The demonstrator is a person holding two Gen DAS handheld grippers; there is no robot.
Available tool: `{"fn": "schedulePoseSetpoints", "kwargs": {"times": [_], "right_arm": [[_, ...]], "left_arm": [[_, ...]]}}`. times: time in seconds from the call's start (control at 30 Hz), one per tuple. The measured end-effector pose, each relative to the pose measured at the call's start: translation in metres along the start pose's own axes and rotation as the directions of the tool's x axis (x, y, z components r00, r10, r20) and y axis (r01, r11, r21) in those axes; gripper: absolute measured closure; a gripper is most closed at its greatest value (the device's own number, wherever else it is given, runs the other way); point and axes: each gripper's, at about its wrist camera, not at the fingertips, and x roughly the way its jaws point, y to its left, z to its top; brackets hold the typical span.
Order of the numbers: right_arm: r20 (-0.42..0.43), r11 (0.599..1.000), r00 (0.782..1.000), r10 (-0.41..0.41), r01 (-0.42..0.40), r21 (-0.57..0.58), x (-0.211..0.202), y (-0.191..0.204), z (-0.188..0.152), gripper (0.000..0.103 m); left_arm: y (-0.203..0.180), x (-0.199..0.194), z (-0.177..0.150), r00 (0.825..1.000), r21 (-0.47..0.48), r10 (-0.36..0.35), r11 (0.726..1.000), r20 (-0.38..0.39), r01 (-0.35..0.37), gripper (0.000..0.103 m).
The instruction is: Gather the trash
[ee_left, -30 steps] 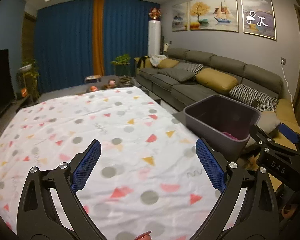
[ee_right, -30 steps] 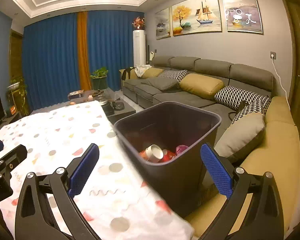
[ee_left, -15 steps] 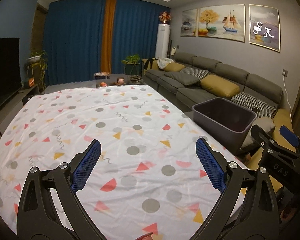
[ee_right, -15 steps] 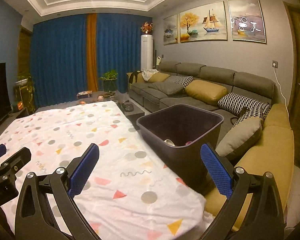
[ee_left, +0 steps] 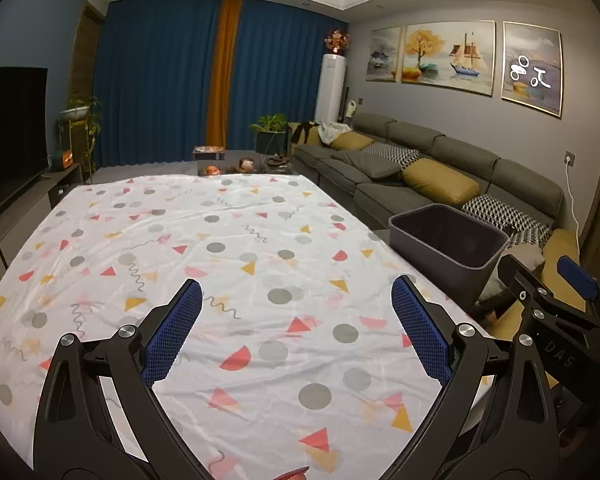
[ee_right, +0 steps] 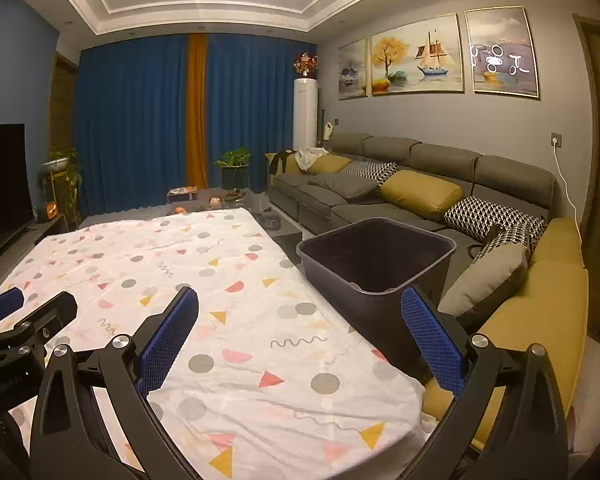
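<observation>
A dark purple trash bin [ee_right: 380,264] stands off the right edge of the table [ee_right: 204,272], which wears a white cloth with coloured dots and triangles. In the left wrist view the bin [ee_left: 448,248] sits at right, its inside hidden from here. My left gripper [ee_left: 296,332] hangs open over the cloth [ee_left: 220,248], nothing between its blue pads. My right gripper [ee_right: 300,340] is open too, above the table's near right corner, with the bin just beyond its right finger. No trash shows on the cloth.
A long grey sofa [ee_right: 420,184] with yellow and patterned cushions runs behind the bin. A TV [ee_left: 8,136] lines the left wall. A low table with small items [ee_left: 240,166] and a potted plant [ee_left: 270,132] sit beyond the table's far edge.
Both grippers have drawn back and up from the bin and the table. The bin now looks smaller and its contents have dropped out of sight. Both stay open.
</observation>
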Motion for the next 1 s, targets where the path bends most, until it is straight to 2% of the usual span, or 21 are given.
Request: {"fn": "schedulePoseSetpoints", "kwargs": {"times": [1.0], "right_arm": [[0.034, 1.000, 0.999, 0.020, -0.019, -0.016, -0.016, 0.010, 0.000, 0.005]], "left_arm": [[0.001, -0.015, -0.001, 1.000, -0.011, -0.005, 1.000, 0.027, 0.006, 0.009]]}}
